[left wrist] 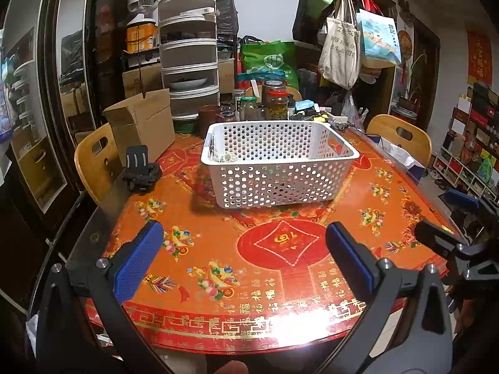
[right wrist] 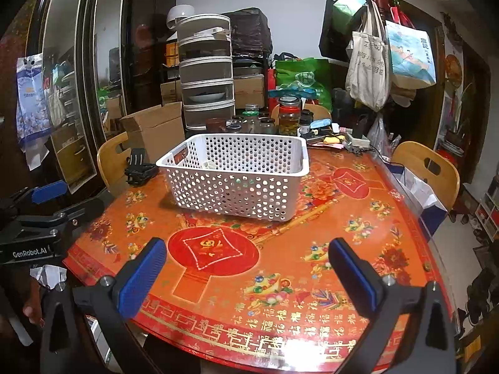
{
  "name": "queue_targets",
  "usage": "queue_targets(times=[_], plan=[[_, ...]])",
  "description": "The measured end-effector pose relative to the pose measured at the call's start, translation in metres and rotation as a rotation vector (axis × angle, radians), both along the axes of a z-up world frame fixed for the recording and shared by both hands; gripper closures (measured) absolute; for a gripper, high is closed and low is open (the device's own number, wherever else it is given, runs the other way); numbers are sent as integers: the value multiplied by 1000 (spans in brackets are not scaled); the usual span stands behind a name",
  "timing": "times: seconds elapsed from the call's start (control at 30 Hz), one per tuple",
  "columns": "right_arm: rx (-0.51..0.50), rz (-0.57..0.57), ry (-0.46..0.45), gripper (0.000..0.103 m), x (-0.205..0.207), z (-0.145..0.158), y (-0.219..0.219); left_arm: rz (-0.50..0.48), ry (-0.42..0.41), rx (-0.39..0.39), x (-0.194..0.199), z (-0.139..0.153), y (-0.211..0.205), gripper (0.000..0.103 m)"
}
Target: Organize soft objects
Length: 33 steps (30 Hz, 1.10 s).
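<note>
The white perforated basket [left wrist: 279, 162] stands on the round table [left wrist: 218, 249], past its middle toward the far side, and the soft things it holds are mostly hidden: only a small pale object [left wrist: 227, 157] shows over the rim at the near-left inner corner, and what it is cannot be told. Reading from the left in the left wrist view, a wooden chair [left wrist: 93, 162] is pushed against the table edge, a black clip-like mount [left wrist: 140, 168] lies on the cloth just in front of an open cardboard box [left wrist: 140, 121], and the basket sits to the right of both, apart from them. Behind it a cluster of glass jars [left wrist: 268, 103] crowds the far edge, with a stacked grey tiered food cover [left wrist: 190, 56] to their left. Further right, tote bags [left wrist: 343, 50] hang from a coat stand, and a second wooden chair [left wrist: 402, 137] stands at the table's right side. The left gripper [left wrist: 243, 252] hovers over the near part of the red and orange tablecloth with its blue-padded fingers spread wide and nothing between them. The right gripper [right wrist: 248, 268] is likewise spread wide and empty over the near cloth, well short of the basket [right wrist: 237, 174]; in its view the left gripper [right wrist: 50, 205] shows at the far left edge.
</note>
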State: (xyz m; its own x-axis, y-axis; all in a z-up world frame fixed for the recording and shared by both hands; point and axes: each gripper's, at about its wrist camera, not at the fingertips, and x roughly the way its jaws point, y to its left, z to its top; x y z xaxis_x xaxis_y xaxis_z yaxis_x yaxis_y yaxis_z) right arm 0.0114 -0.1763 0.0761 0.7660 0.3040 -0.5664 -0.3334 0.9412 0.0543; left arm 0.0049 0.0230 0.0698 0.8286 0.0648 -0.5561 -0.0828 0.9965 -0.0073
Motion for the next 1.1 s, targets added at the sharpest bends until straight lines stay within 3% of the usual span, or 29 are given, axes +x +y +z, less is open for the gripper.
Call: queue_targets(times=[1.1], plan=[[4, 1, -5, 0, -3, 3, -1, -16, 14, -3, -2, -8, -7, 0]])
